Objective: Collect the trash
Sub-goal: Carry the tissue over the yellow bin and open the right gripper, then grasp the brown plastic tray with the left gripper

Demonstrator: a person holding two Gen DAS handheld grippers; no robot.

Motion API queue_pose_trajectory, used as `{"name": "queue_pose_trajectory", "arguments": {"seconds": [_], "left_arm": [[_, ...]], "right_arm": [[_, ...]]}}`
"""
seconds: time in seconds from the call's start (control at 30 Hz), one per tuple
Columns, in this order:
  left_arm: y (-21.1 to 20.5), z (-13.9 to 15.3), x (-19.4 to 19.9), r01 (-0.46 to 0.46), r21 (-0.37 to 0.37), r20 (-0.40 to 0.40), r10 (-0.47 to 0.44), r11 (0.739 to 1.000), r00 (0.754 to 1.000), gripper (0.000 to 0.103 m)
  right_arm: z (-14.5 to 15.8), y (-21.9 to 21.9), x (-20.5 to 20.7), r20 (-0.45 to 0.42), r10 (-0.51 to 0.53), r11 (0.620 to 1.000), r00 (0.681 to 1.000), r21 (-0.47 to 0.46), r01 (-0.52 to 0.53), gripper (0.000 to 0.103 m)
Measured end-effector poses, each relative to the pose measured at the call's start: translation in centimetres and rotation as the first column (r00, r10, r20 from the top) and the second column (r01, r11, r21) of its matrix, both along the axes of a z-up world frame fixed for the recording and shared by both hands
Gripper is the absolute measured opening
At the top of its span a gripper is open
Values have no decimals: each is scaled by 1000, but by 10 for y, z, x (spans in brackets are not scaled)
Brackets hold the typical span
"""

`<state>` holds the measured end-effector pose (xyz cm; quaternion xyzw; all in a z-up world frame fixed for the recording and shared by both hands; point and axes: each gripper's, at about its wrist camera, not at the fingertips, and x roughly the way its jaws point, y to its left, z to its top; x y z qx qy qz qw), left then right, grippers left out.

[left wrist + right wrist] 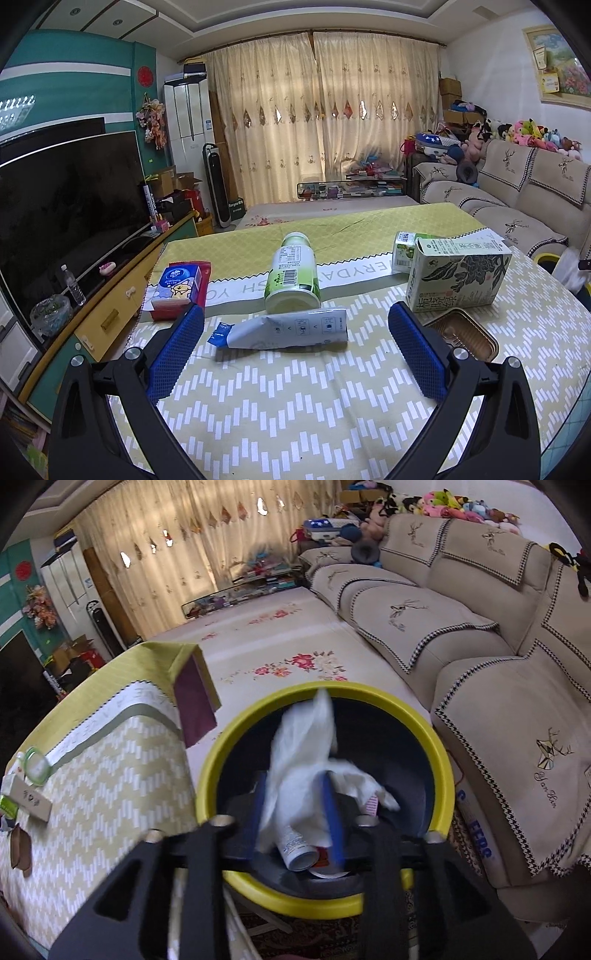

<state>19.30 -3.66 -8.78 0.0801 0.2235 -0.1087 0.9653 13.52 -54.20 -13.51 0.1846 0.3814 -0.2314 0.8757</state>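
Hidden or unclear: the right wrist view is motion-blurred; whether the right fingers (334, 827) press the tissue cannot be told. The bin's near rim is cut off by the black arms, and the bin's contents are partly covered by the tissue.
Right gripper (295, 812): over the bin mouth, jaws part-spread, a crumpled white tissue (303, 760) between the blue pads.
Bin (439, 753): round, yellow rim, dark inside; a small white cylinder lies at 6 o'clock in it.
Left gripper (295, 343): jaws wide apart and holding nothing, blue dimpled pads, above the table.
Table (295, 406): yellow-green cloth with white chevron dashes.
Wrapper (291, 328): flat white packet with a blue torn end, between the left fingertips, at 12 o'clock from the camera.
Bottle (293, 273): white and green plastic, lying on its side just behind the wrapper.
Tea carton (458, 273): printed card box, at 2 o'clock.
Foil tray (469, 336): brown, ribbed, partly hidden by the right finger.
Tissue pack (177, 288): red and blue, at 10 o'clock.
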Motion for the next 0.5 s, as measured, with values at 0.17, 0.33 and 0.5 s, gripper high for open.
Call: {"name": "queue_pose_trajectory", "arguments": {"seconds": [0.17, 0.33, 0.5], "left_arm": [[-4, -2, -2, 8, 19, 8, -8, 1000, 1000, 98], [-10, -2, -4, 14, 33, 7, -15, 999, 1000, 98], [-18, -3, -3, 16, 32, -29, -15, 999, 999, 98]], "right_arm": [[0, 2, 1, -5, -9, 1000, 1000, -12, 9, 39], [3, 8, 1, -8, -2, 1000, 1000, -30, 2, 44], [5, 11, -3, -8, 3, 999, 1000, -32, -3, 44]]}}
